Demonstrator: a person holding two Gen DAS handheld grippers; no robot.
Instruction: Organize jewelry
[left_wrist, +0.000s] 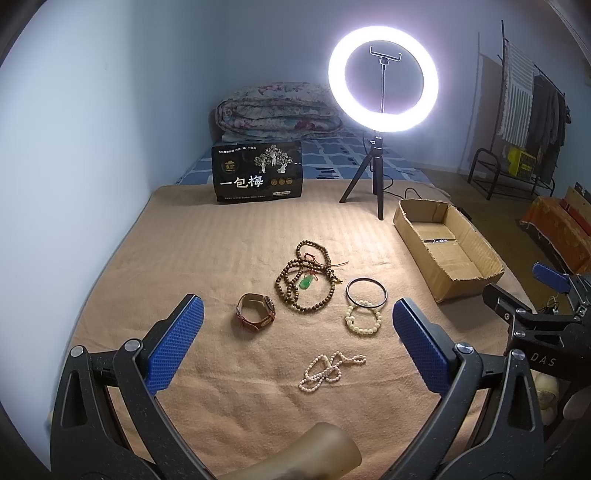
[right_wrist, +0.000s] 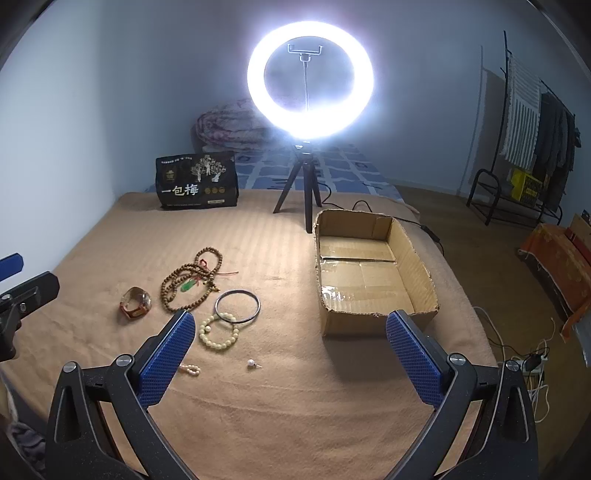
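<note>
A: Both my grippers, left (left_wrist: 297, 341) and right (right_wrist: 290, 349), gape with nothing between the pads. The box (right_wrist: 417, 280) is bare; all jewelry lies left of it

B: Risks?

A: Wooden beads (left_wrist: 304, 282) could tangle, bangle (left_wrist: 366, 292) drag the bracelet (left_wrist: 364, 320), pearl stud (right_wrist: 253, 363) slip from wide pads

Blanket (right_wrist: 280, 398) bare before cardboard box (right_wrist: 417, 280); ring light tripod (right_wrist: 308, 199) stands behind it
</note>
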